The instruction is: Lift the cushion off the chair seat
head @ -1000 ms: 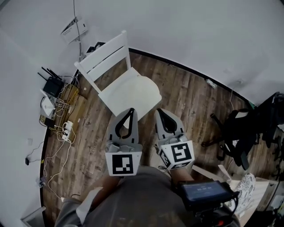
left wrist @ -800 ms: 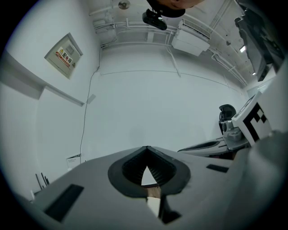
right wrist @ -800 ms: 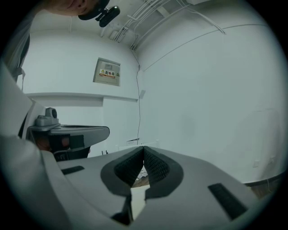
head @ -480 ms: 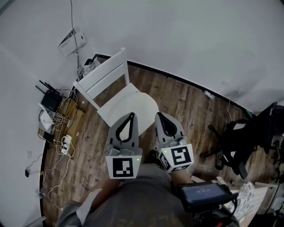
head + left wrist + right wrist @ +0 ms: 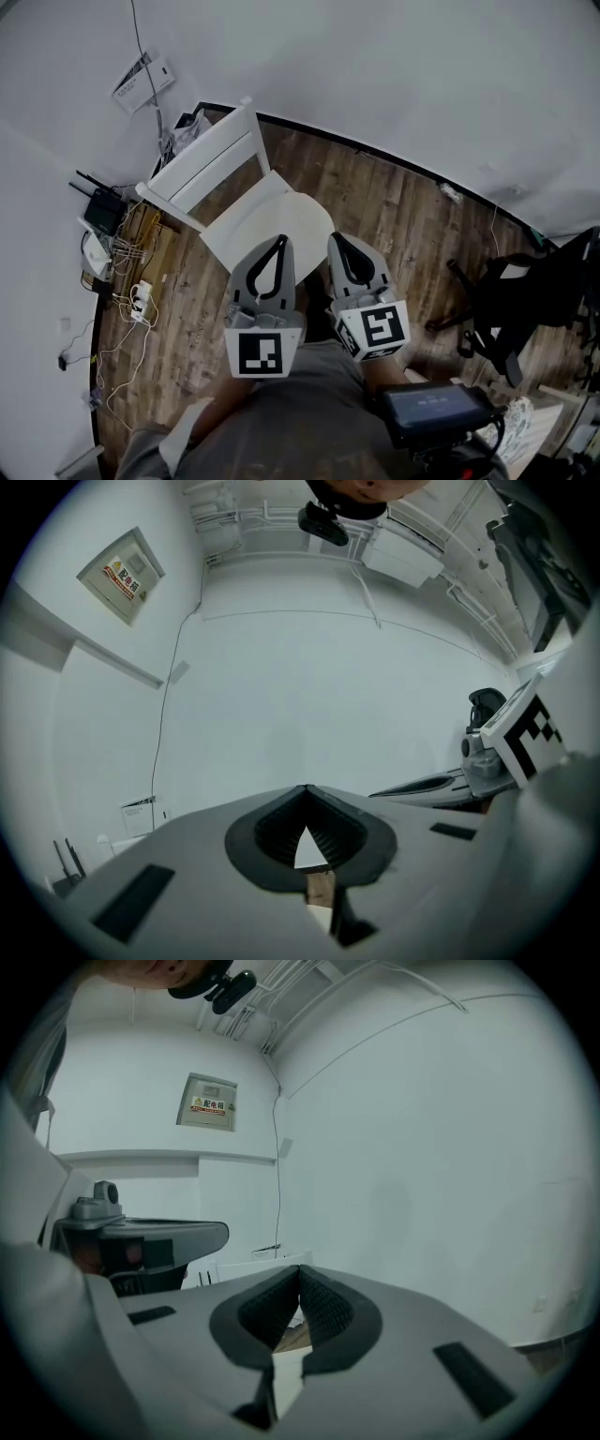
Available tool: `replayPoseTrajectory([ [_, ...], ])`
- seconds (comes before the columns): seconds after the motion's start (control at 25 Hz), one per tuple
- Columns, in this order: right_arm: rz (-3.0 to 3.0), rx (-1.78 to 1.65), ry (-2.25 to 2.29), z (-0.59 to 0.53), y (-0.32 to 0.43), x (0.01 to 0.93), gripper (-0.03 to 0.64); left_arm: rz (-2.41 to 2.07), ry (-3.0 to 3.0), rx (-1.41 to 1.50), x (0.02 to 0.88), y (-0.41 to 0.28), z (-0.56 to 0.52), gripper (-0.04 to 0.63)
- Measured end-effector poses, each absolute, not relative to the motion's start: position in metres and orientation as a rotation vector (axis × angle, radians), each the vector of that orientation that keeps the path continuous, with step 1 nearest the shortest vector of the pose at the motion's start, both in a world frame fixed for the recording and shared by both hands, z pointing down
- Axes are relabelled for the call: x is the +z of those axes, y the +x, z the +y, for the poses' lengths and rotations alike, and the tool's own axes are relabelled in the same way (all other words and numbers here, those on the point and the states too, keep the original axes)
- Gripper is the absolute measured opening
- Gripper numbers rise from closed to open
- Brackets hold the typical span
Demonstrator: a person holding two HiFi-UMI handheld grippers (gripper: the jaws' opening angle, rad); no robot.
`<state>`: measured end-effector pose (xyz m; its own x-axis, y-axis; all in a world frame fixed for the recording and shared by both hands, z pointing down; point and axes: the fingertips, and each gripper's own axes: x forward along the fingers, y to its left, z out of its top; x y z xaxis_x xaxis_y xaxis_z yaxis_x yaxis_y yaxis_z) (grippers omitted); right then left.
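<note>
there are two grippers, one white chair [image 5: 202, 159], one white cushion [image 5: 272, 211] and one black office chair [image 5: 525, 300]. the cushion lies flat on the white chair's seat, untouched as far as the head view shows. the tips of both grippers overlap its near edge there, and contact cannot be judged from above.

the left gripper [image 5: 280, 238] and the right gripper [image 5: 335, 236] are held side by side, near each other but apart, both pointing toward the seat. each has its jaws brought together at the tips with nothing between them.

only the head view shows the whole chair, the wooden floor [image 5: 394, 216], the one router [image 5: 101, 208] and the one power strip [image 5: 141, 277] among cables by the left wall. the gripper views show mostly bare white wall. each catches the wall box [image 5: 141, 82] and the other gripper at its edge, and through the gap behind its closed tips, a sliver of white and of wood.
</note>
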<state>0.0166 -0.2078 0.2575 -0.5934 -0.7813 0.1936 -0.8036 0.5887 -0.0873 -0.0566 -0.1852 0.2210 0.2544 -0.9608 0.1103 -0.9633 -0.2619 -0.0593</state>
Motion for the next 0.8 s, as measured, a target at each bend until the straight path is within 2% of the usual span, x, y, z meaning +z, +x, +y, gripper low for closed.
replayPoseTrajectory([
  [0.8,-2.558,0.543,1.232,-0.304,0.041,0.368,0.008,-1.760,2.304,0.399,0.321,-0.032,-0.298,0.006],
])
